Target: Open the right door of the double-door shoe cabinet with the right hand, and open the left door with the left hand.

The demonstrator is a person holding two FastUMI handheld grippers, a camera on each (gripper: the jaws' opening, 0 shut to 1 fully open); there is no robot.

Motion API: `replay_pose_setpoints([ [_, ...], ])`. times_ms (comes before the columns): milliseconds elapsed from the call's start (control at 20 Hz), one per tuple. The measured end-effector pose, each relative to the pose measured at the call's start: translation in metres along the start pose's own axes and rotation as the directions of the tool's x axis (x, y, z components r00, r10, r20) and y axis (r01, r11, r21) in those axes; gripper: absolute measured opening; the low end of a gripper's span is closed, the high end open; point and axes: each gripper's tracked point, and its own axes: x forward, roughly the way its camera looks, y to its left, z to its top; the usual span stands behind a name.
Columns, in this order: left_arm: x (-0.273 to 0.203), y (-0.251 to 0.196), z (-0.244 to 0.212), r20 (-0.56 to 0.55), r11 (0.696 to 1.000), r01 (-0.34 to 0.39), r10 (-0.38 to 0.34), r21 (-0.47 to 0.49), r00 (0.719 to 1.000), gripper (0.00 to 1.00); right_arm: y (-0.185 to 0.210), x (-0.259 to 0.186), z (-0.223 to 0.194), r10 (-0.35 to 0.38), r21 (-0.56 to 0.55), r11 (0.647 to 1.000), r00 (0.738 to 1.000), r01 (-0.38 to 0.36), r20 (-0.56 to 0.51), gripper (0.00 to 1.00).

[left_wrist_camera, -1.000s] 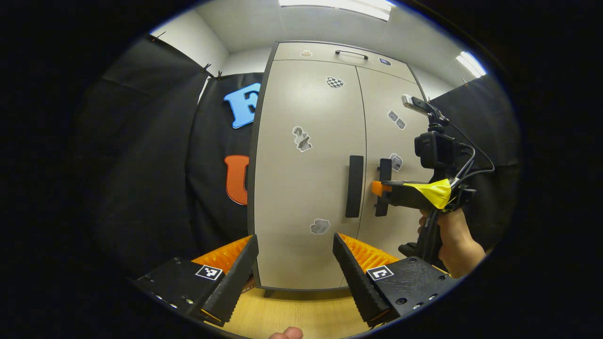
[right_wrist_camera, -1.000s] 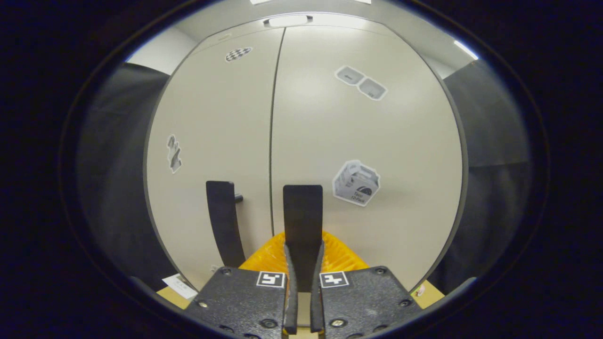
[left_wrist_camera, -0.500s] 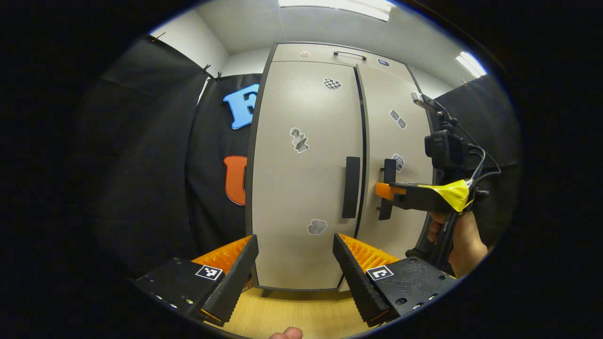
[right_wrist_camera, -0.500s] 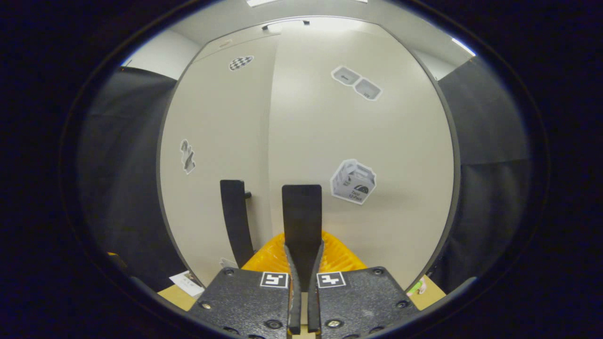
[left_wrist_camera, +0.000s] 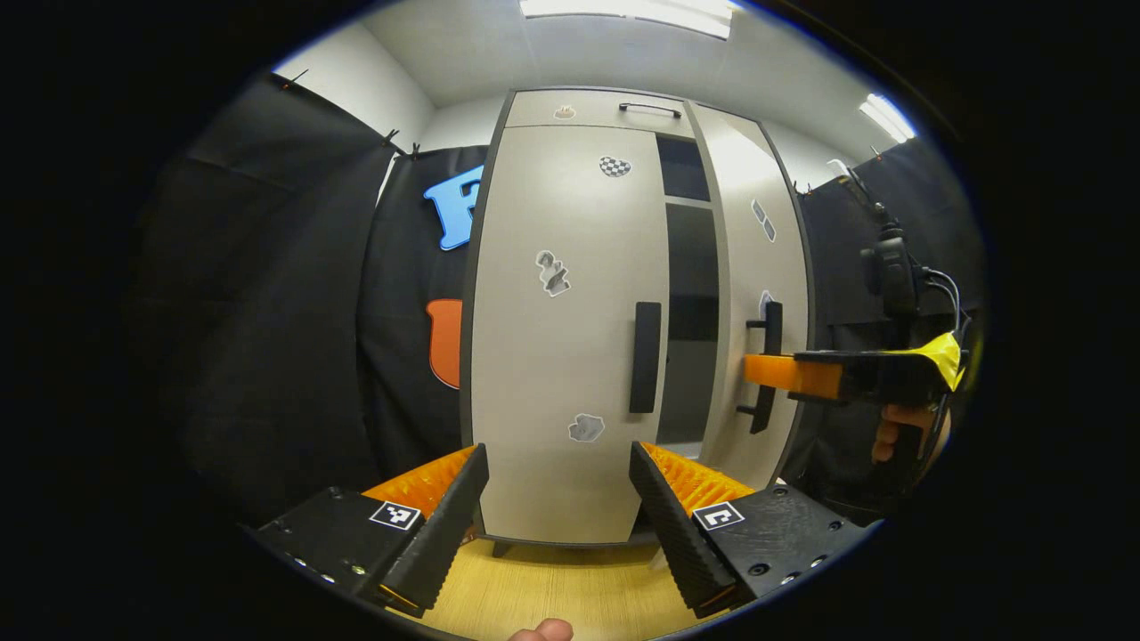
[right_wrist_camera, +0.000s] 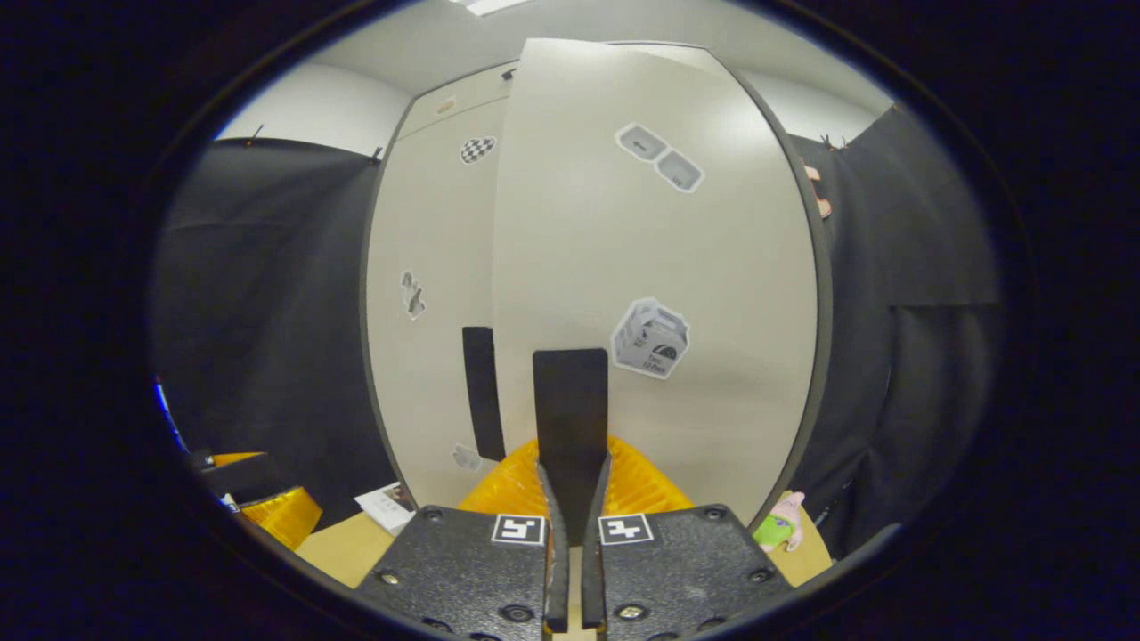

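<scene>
Matt, smooth beige laminate on the left door [left_wrist_camera: 570, 338] and right door [left_wrist_camera: 753, 294], edged with a dark band. Matt black, plastic-looking bar for the left handle [left_wrist_camera: 646, 356] at 3 o'clock on its door; same finish on the right handle [right_wrist_camera: 571, 418]. Flat paper-like stickers [right_wrist_camera: 650, 338] with a faint sheen. Pale wood-grain, satin floor [left_wrist_camera: 561, 592] at 6 o'clock. Grainy, matt printed plastic on the left gripper [left_wrist_camera: 557, 494] body, ridged along the fingers [left_wrist_camera: 672, 516]. Same rough plastic on the right gripper [right_wrist_camera: 571, 499]. Soft, dull black cloth wall [left_wrist_camera: 267, 312] at 9 o'clock, creased.
</scene>
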Motion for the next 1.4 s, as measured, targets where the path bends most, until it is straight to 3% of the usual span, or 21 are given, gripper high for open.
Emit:
replay_pose_setpoints([
  [300,-0.009,-0.016,0.006,0.018,1.000,-0.009,0.009,0.004,1.000,0.95,-0.023,-0.044,-0.003,0.029,-0.001,1.000,1.000,-0.029,0.007,0.09],
  [700,-0.009,-0.039,0.005,0.021,1.000,0.004,-0.004,0.006,1.000,0.95,-0.065,-0.091,-0.005,0.007,-0.010,1.000,1.000,-0.007,0.018,0.08],
  [1400,-0.008,-0.063,0.000,0.017,0.999,0.051,-0.051,0.000,0.999,0.95,-0.149,-0.133,-0.004,-0.206,-0.017,0.978,0.978,0.206,0.030,0.04],
])
